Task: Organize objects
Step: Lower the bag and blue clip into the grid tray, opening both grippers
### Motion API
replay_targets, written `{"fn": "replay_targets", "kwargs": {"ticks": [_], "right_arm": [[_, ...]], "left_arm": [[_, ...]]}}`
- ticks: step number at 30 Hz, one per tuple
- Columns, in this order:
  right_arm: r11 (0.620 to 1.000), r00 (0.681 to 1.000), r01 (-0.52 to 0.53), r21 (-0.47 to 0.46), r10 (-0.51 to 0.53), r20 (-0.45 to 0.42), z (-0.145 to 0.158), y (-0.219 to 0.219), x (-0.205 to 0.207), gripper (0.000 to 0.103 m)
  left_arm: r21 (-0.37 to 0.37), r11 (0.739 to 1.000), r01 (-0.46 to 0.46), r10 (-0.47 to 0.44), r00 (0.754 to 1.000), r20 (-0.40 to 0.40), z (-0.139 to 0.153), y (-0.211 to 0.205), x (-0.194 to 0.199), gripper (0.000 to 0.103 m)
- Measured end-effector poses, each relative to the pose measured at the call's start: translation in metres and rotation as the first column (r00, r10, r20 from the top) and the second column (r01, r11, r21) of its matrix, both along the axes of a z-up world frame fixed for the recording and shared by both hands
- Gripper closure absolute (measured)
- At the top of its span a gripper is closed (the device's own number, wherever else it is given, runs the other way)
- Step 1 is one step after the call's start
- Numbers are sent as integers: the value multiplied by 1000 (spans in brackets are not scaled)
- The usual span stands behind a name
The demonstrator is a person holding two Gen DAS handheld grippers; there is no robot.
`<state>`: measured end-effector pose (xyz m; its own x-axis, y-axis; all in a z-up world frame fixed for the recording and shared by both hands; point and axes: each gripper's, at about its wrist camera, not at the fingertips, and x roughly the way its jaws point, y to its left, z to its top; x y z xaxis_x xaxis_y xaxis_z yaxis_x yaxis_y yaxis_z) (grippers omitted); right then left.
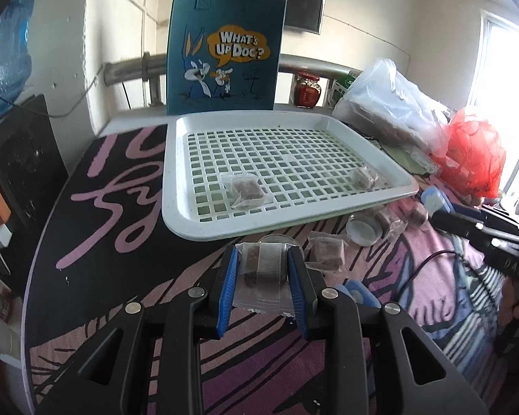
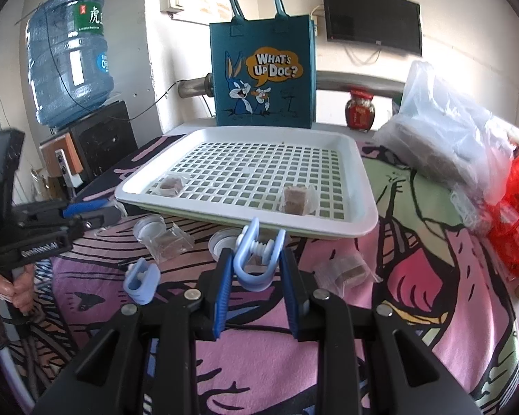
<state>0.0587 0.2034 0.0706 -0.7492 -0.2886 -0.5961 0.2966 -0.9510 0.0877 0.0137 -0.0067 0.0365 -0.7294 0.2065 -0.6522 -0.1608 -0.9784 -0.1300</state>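
Note:
My left gripper (image 1: pixel 263 256) is shut on a clear packet with a brown block (image 1: pixel 261 268), held just in front of the white grid tray (image 1: pixel 176 207). In the tray lie two more such packets (image 1: pixel 244 188) (image 1: pixel 363 176). My right gripper (image 2: pixel 256 255) is shut on a light blue clip (image 2: pixel 254 269), just short of the tray's near rim (image 2: pixel 363 223). A second blue clip (image 2: pixel 142 280) lies on the patterned cloth to its left. Loose packets (image 2: pixel 171 242) (image 2: pixel 349 271) rest on the cloth beside it.
A blue cartoon tote bag (image 2: pixel 263 79) stands behind the tray, with a red jar (image 2: pixel 360 110) to its right. Clear and red plastic bags (image 2: pixel 467 145) crowd the right side. Two clear lids (image 2: pixel 150 224) (image 2: pixel 223 242) lie before the tray. A water bottle (image 2: pixel 69 65) stands at the far left.

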Motion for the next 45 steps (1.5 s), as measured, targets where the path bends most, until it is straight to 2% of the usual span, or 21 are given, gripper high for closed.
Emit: {"fn": "replay_targets", "kwargs": {"ticks": [2, 6, 8, 10, 12, 15, 20, 27, 28, 29, 32, 35, 38, 40, 42, 45], "right_arm": [[999, 1000, -8, -41, 8, -3, 12, 9, -2, 77], [995, 999, -1, -97, -3, -42, 53, 25, -17, 77], [991, 999, -7, -135, 0, -50, 68, 29, -33, 77], [987, 1000, -6, -160, 5, -10, 73, 30, -57, 76], [984, 998, 5, -178, 4, 56, 68, 27, -81, 77], [987, 988, 50, -156, -26, 151, 50, 19, -118, 77], [988, 962, 118, -95, -90, 259, 18, 11, -157, 77], [986, 933, 165, -23, -149, 329, -14, 6, -178, 76], [985, 927, 171, -15, -156, 342, -17, 6, -180, 76], [984, 923, 176, -14, -160, 350, -18, 6, -181, 76], [983, 939, 180, -29, -163, 302, -5, 9, -171, 74], [981, 969, 159, -113, -133, 210, 26, 21, -145, 70], [975, 987, 144, -169, -130, 90, 61, 37, -107, 61], [975, 990, 141, -174, -143, 1, 80, 49, -77, 53], [977, 986, 139, -162, -152, -66, 92, 58, -50, 49], [977, 981, 152, -148, -168, -102, 95, 69, -22, 48]], "left_arm": [[10, 1000, 5, -4, 1000, -9, 14, -6, -4, 75], [-30, 1000, -1, 0, 998, -57, 46, -11, -29, 75], [-30, 1000, -7, 6, 999, -44, 53, -13, -52, 75], [-22, 1000, -18, 18, 1000, -9, 51, -13, -76, 75], [-22, 999, -50, 51, 998, 30, 42, -15, -101, 75], [6, 994, -110, 109, 990, 87, 24, -20, -133, 75], [25, 987, -160, 153, 972, 177, -6, -19, -156, 75], [26, 983, -183, 176, 969, 171, -14, -13, -162, 73], [34, 983, -178, 170, 971, 170, -14, -12, -162, 66], [45, 984, -170, 161, 972, 171, -12, -13, -161, 53], [84, 981, -176, 165, 979, 121, 4, -22, -150, 38], [139, 973, -182, 179, 983, 36, 32, -32, -126, 25], [161, 972, -170, 181, 982, -56, 56, -39, -98, 17], [145, 975, -166, 183, 977, -114, 69, -41, -75, 13], [127, 980, -154, 172, 974, -149, 73, -42, -56, 12], [107, 986, -128, 143, 978, -150, 68, -40, -36, 12]]}}
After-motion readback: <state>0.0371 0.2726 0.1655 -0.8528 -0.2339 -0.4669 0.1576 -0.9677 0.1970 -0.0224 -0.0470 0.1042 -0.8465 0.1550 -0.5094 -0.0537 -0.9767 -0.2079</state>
